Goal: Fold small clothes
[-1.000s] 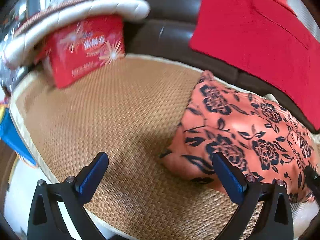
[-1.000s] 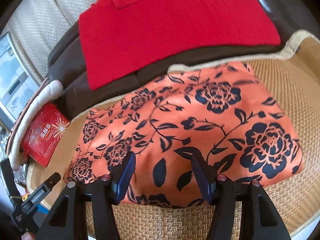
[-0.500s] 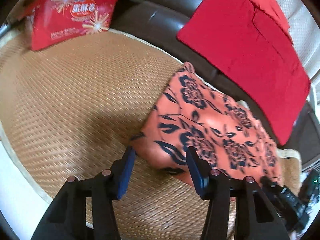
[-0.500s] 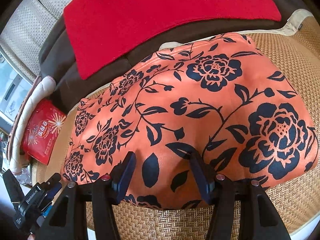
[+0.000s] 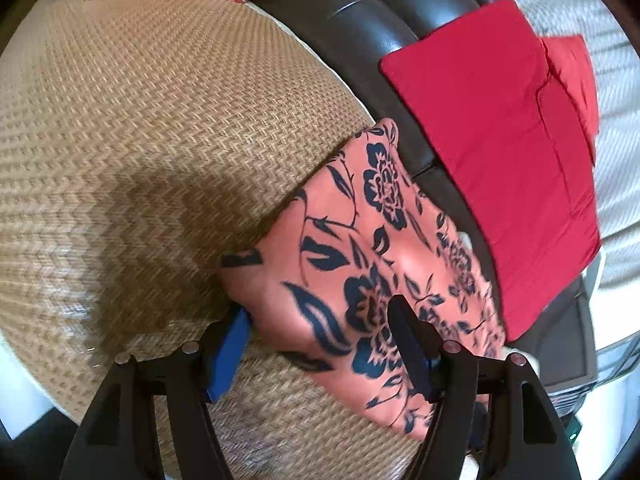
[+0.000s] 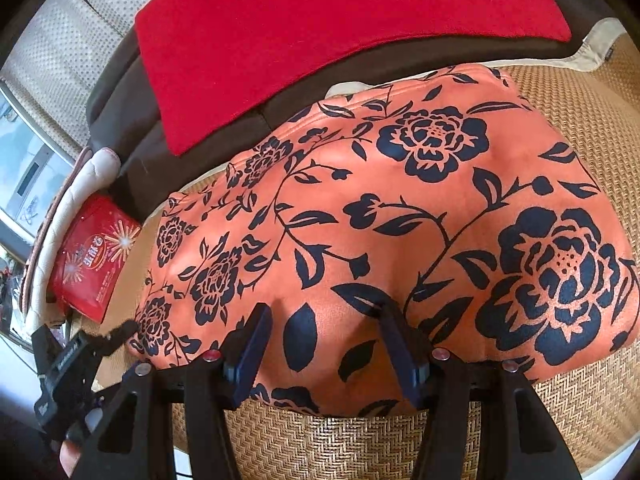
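Two tongs part-open, straddling floral cloth near edge | woven mat bare leftward

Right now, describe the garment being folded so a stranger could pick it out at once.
Find the dark brown sofa with the woven straw mat on its seat. The garment lies on that mat, below the plain red cloth draped on the backrest. Unlike that cloth, it is orange, printed with dark navy flowers and leaves.
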